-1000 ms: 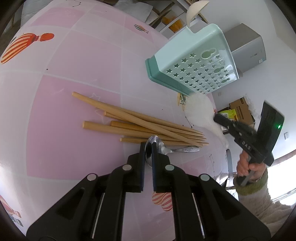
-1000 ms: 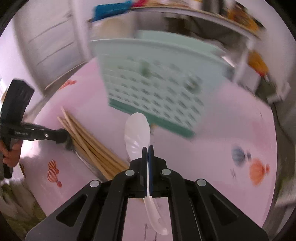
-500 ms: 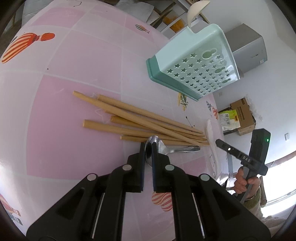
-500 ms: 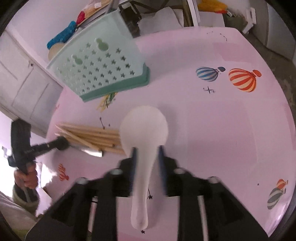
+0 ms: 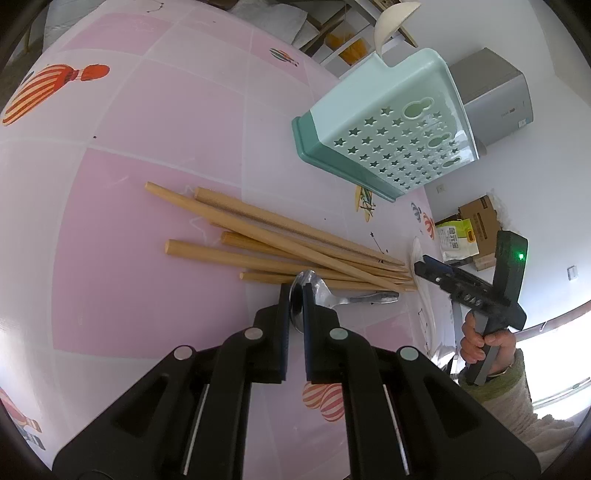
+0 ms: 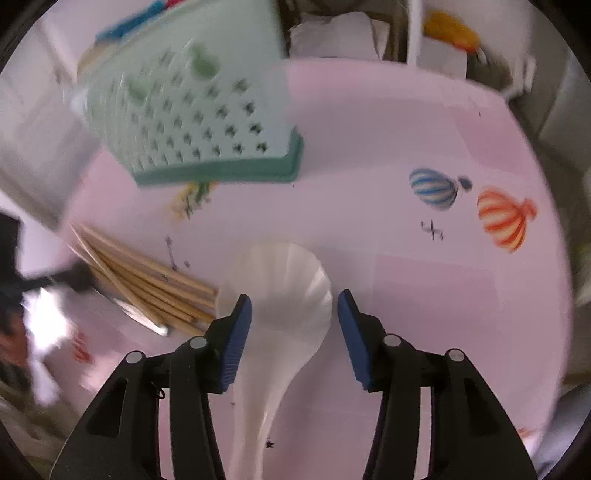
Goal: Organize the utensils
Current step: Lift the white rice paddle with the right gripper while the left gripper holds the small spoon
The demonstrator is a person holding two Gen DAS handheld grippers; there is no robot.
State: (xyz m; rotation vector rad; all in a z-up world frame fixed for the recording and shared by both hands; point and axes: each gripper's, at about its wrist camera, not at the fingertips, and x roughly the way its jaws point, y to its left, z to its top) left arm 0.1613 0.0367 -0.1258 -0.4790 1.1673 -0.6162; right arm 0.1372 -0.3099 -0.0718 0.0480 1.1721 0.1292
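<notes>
My left gripper [image 5: 295, 291] is shut on the bowl of a metal spoon [image 5: 354, 298], which lies on the pink table beside a pile of wooden chopsticks [image 5: 277, 243]. In the right wrist view, my right gripper [image 6: 293, 325] points down at the table and its jaws are opening. A white ceramic spoon [image 6: 280, 295] lies on the cloth between the blue pads, which do not touch it. The chopsticks [image 6: 147, 280] end just left of that spoon. A mint basket [image 5: 384, 122] with star holes stands behind, and another white spoon [image 5: 391, 18] sticks out of its top.
The pink tablecloth [image 6: 406, 258] with balloon prints stretches to the right of the white spoon. A person's hand [image 5: 480, 343] in a pale sleeve holds the right gripper [image 5: 424, 266] at the table's far edge. Shelves, boxes and a grey cabinet [image 5: 495, 85] stand beyond.
The right gripper came down to the table with the white spoon, rolled, and opened its jaws off it. The left gripper stayed put on the metal spoon.
</notes>
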